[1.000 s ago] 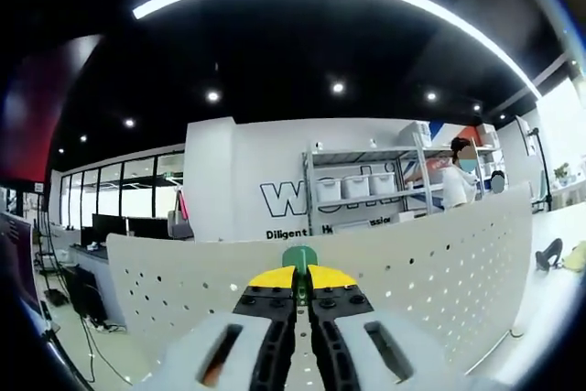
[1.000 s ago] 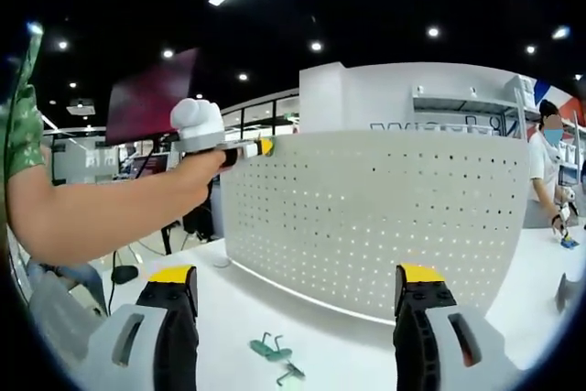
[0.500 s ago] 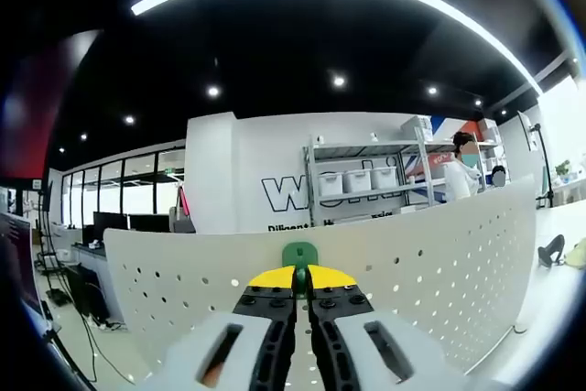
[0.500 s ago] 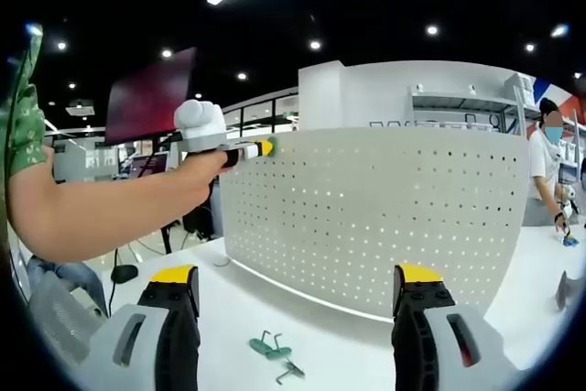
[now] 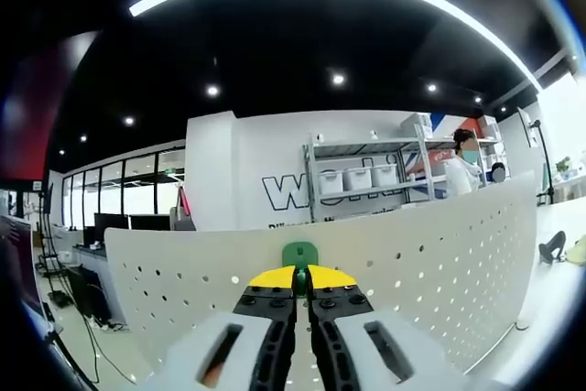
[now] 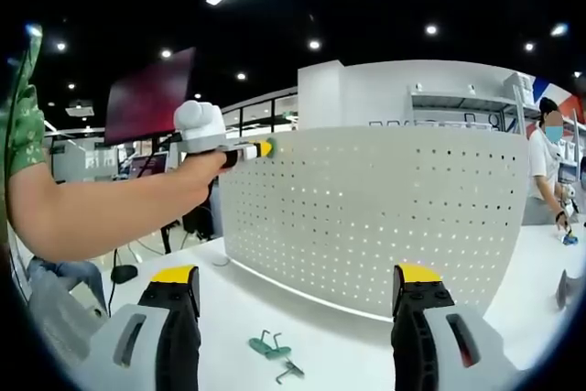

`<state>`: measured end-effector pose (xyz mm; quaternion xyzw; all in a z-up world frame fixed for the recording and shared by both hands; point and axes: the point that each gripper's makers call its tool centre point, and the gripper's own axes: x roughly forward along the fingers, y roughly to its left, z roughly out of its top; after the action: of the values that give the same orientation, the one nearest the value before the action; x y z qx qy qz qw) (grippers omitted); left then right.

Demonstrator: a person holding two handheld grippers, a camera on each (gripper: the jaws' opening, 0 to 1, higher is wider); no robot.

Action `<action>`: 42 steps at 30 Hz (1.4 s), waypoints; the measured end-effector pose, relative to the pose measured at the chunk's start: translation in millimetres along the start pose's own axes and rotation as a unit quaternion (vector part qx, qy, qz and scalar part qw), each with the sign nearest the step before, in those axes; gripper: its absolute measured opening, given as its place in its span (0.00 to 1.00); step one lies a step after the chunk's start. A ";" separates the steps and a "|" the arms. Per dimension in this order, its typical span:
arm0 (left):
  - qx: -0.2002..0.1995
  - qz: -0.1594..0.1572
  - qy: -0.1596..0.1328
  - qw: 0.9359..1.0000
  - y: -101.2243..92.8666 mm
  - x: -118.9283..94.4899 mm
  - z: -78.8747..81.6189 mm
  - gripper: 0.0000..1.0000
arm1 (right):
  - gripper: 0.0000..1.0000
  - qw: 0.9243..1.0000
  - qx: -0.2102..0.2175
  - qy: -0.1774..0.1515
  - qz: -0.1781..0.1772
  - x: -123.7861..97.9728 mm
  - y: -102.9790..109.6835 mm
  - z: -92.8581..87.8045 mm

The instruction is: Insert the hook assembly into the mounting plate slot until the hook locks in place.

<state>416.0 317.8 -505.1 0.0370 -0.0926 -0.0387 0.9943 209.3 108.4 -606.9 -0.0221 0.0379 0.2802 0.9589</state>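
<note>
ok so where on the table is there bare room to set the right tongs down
Bare white table lies between the pegboard base and the right tongs, except the spare green hooks low between the jaws. The pegboard's upper left corner is crowded: the left tongs hold a green hook there.

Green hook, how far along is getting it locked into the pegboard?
Done: the left hand-held gripper is shut on the green hook and has it up at the pegboard's top edge. In hand: pressing it in; whether it has locked cannot be told. Left: spare hooks lie on the table; the right hand-held gripper is open.
</note>
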 end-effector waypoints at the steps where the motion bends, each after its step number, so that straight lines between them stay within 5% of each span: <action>1: 0.000 0.001 0.001 1.000 0.2 -0.1 -0.5 0.03 | 0.88 1.000 0.000 0.000 0.000 0.0 0.1 0.0; 42: 0.003 -0.001 0.012 1.000 -3.1 -1.2 -18.2 0.03 | 0.87 1.000 -0.002 0.008 -0.001 0.4 -2.4 -4.7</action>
<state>417.9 316.1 -523.4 0.0406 -0.0805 -0.0392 0.9952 210.6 106.4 -611.5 -0.0261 0.0449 0.2790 0.9589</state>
